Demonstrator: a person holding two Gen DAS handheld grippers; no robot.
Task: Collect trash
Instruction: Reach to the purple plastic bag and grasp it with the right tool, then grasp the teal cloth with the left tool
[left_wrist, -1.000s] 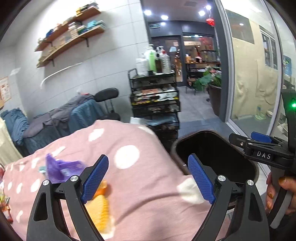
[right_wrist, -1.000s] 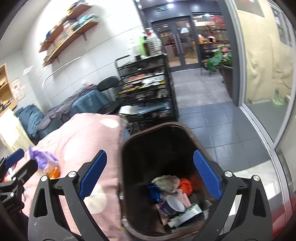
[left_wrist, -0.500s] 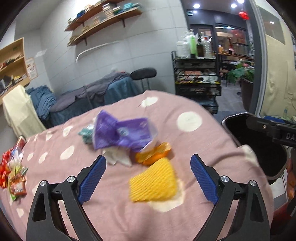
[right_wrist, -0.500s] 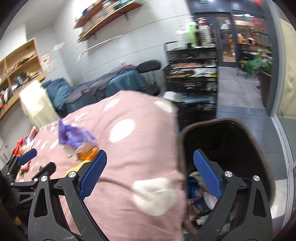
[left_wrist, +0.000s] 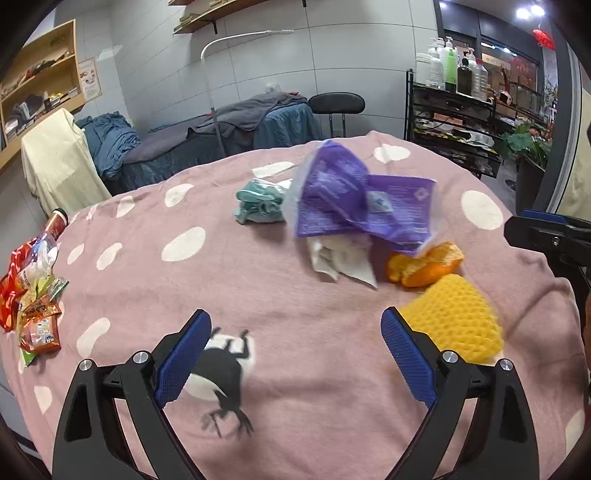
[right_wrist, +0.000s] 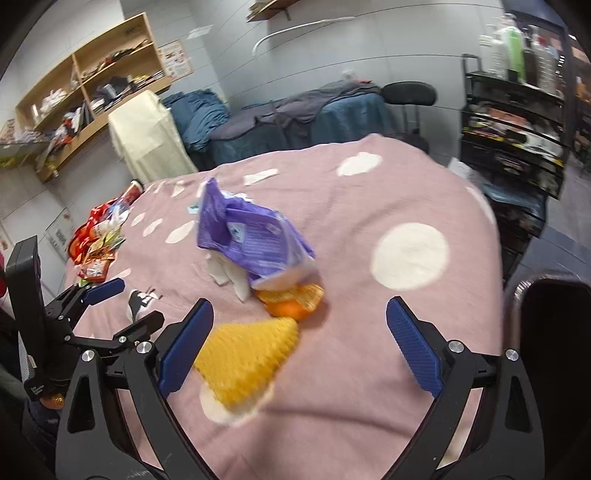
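Jaws spread, both grippers, left (left_wrist: 293, 360), right (right_wrist: 299, 349) | purple wrapper (left_wrist: 364, 205) print unreadable | yellow foam net (right_wrist: 251, 356) unheld

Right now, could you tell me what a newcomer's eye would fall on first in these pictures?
Probably the crumpled purple bag mid-blanket, lying over white tissues and orange peel. Next, the yellow foam net just beyond the open left gripper, then the red snack wrappers at the pink spotted blanket's left edge.

Both grippers were held side by side, pointing forward and slightly down. The left gripper (left_wrist: 293, 354) had its blue-padded jaws spread wide with nothing between them. The right gripper (right_wrist: 299, 350) was likewise spread wide, gripping nothing.
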